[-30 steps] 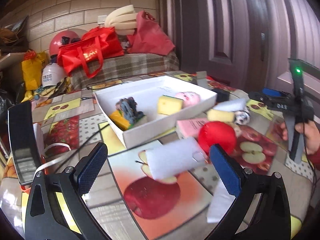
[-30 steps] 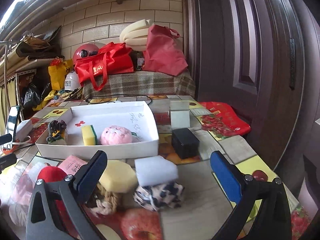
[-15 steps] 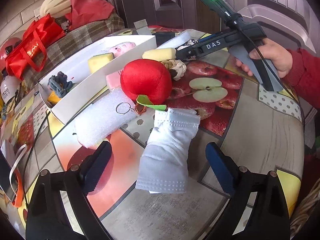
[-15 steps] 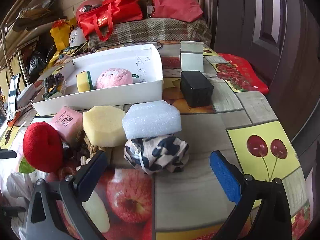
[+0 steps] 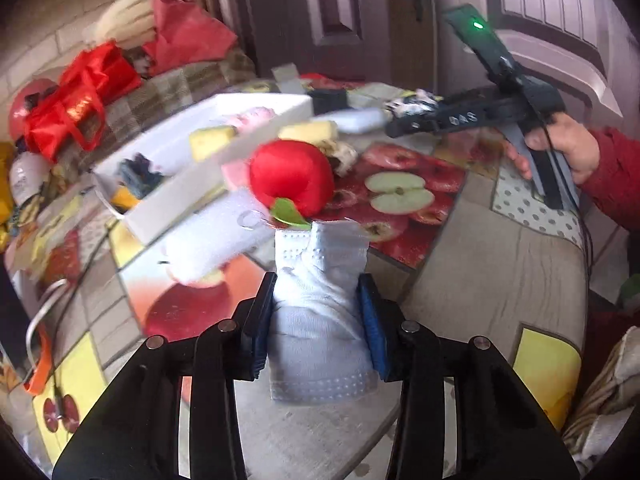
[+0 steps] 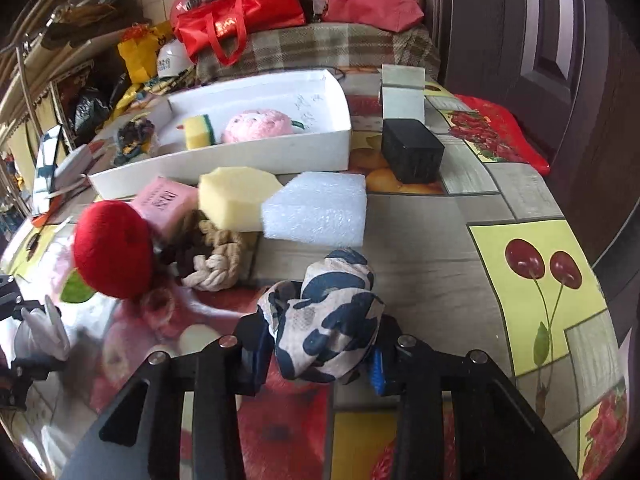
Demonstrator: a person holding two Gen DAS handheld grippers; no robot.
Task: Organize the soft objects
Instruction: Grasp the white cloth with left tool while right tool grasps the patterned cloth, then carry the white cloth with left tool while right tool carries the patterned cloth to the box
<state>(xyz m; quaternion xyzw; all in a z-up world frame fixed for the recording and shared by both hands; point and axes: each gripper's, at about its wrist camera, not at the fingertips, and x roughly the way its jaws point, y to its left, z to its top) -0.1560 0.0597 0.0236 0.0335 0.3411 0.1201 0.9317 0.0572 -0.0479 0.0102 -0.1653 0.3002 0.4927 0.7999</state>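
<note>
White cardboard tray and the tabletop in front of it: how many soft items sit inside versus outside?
Inside the white cardboard tray: 3 (yellow-green sponge, pink plush ball, dark knotted toy).
Outside: 7 (red plush apple, pink packet, yellow foam block, white foam block, rope knot, spotted cloth, pale blue sock).
Total: 10.

Hidden, cropped or smeared parts only

Smeared by motion in the left wrist view: white box (image 5: 224, 152) and its contents, too soft to name. Behind the pale sock (image 5: 320, 304), inner faces of both pads of the left claw (image 5: 318, 320). Under the spotted cloth (image 6: 326, 320), part of the right claw (image 6: 320, 350). Cut by the right frame edge: red sleeve (image 5: 616, 176). Tiny, unreadable: print on the pink pack (image 6: 164, 200).
</note>
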